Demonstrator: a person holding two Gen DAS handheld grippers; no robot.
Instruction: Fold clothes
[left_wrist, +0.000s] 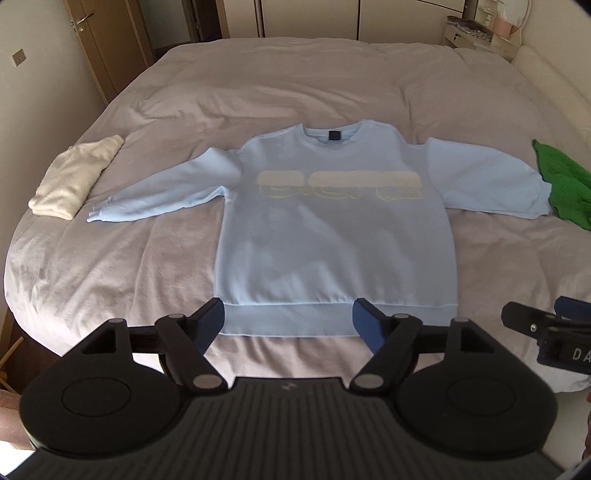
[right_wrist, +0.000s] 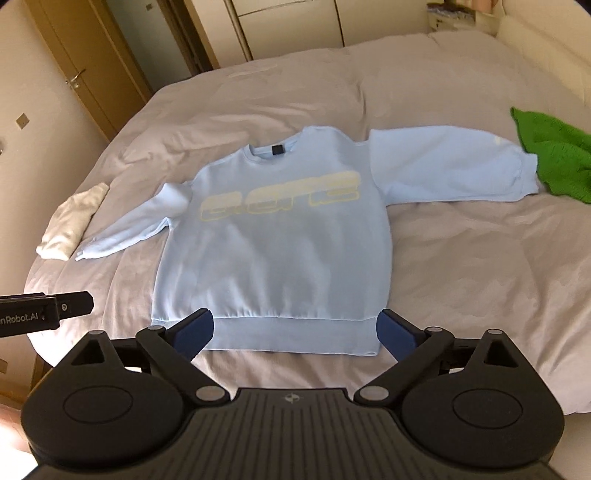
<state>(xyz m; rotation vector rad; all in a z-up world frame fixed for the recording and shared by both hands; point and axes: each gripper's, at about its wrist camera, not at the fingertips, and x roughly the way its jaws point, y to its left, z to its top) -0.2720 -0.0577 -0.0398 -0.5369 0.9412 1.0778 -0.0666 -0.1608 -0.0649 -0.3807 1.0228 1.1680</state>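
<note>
Both grippers' jaws gape wide (holding nothing).

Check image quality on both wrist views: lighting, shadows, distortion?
Left wrist: soft daylight, patchy shadows across the light blue sweatshirt, bed edges bowed by fisheye, dark corner vignette. Right wrist: same soft light, sweatshirt slightly blurred, the green garment vivid, strong barrel curve at the frame edge.

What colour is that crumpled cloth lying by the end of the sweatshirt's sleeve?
Bright green crumpled cloth, beside the light blue sweatshirt; right wrist view shows it best.
</note>
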